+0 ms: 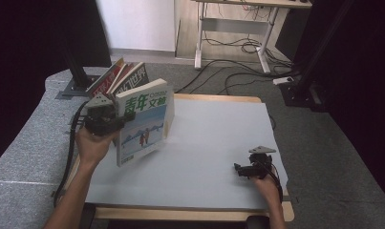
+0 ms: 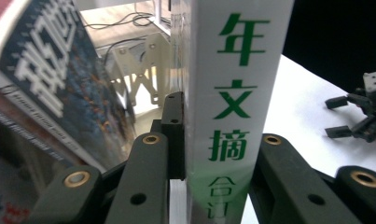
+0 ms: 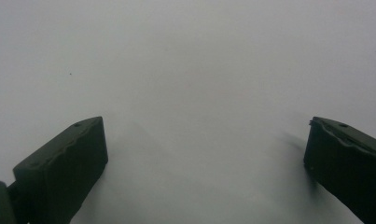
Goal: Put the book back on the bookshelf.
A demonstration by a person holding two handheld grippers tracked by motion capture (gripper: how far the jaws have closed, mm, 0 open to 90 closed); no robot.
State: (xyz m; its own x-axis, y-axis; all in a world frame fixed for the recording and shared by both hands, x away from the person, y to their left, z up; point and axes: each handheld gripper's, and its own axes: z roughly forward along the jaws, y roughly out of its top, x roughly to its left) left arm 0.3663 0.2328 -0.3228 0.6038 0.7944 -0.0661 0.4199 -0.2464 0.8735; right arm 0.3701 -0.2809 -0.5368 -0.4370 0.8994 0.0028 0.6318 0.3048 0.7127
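Between left claw (image 2: 213, 154) jaws, glossy magazine (image 2: 234, 93)

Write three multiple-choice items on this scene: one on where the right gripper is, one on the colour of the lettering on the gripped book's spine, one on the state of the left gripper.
1. Where is the right gripper?
A. On top of the leaning books
B. Low over the near right part of the grey mat
C. Over the floor beyond the table

2. What colour is the lettering on the spine of the white book?
A. Green
B. Red
C. Black

3. What is the state of the left gripper?
A. Open and apart from the book
B. Shut with nothing between its jaws
C. Shut on the book

Answers: 1 B, the high view shows it by the mat's near right corner. 2 A, the left gripper view shows green characters on white. 3 C, a jaw stands on each side of the spine.
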